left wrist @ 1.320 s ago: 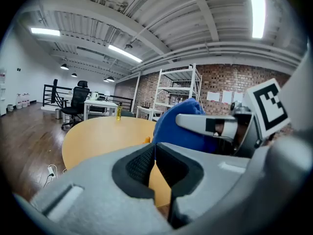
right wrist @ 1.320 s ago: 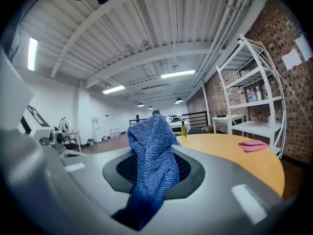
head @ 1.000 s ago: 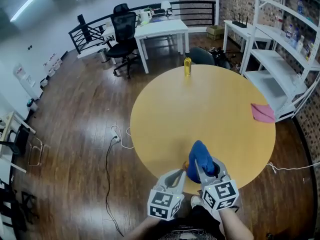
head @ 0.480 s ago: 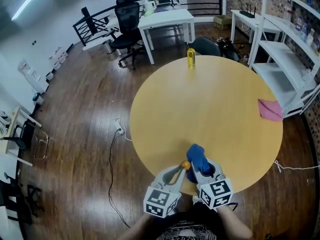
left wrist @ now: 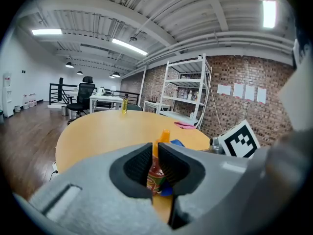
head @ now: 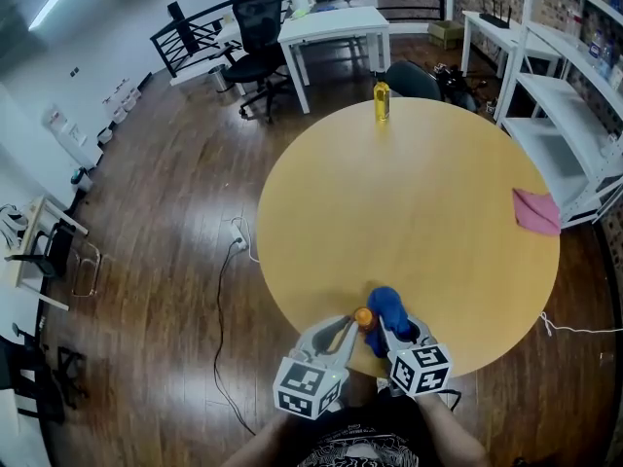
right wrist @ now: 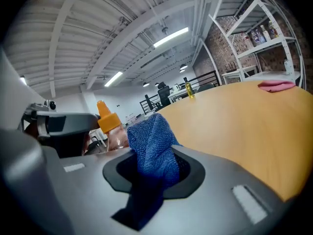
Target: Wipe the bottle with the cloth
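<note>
A round tan counter (head: 419, 202) is carrying a yellow bottle (head: 382, 100) standing at its far edge and a pink cloth (head: 536, 211) lying at its right edge.

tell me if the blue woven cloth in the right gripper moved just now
Yes, slightly: the blue woven cloth has drawn back toward the round wooden table's near edge, uncovering the bottle's orange cap.

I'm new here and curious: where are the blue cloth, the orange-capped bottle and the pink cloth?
blue cloth (right wrist: 154, 146), right gripper view, middle of its bunched fabric
orange-capped bottle (left wrist: 164, 135), left gripper view, its orange cap
pink cloth (head: 536, 211), head view, its centre
</note>
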Demonstrator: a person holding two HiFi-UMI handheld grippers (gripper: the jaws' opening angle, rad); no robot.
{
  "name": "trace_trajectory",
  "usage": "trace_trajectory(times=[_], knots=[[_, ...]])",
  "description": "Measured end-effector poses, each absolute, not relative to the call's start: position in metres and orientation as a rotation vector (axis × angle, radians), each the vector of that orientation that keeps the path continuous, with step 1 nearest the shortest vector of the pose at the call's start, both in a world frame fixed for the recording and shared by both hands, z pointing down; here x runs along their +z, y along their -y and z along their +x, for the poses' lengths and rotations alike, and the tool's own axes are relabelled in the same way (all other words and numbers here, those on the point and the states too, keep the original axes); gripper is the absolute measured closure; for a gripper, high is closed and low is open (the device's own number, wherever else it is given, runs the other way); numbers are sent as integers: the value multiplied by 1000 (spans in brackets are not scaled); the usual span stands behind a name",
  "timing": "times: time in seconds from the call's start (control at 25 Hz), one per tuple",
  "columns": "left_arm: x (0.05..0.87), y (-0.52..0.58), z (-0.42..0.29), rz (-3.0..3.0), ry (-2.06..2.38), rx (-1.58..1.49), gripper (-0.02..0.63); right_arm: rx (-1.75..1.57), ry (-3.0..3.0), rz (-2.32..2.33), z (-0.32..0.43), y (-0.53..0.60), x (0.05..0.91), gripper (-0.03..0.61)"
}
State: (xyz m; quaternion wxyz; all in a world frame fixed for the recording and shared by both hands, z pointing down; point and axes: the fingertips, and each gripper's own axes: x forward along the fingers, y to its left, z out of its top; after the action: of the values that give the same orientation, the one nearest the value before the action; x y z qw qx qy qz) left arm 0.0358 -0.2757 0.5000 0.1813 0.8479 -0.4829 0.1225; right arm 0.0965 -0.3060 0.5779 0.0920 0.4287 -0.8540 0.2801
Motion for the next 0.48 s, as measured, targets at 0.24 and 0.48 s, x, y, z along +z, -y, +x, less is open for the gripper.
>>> trace_trajectory(times=[0.24,0.48], knots=[[502,274,38,2386,1352,346,586,807,2485,1245,107,302,590,489],[504,271,39,2381,1347,343,586,652,2619,1190,108,327,513,489]])
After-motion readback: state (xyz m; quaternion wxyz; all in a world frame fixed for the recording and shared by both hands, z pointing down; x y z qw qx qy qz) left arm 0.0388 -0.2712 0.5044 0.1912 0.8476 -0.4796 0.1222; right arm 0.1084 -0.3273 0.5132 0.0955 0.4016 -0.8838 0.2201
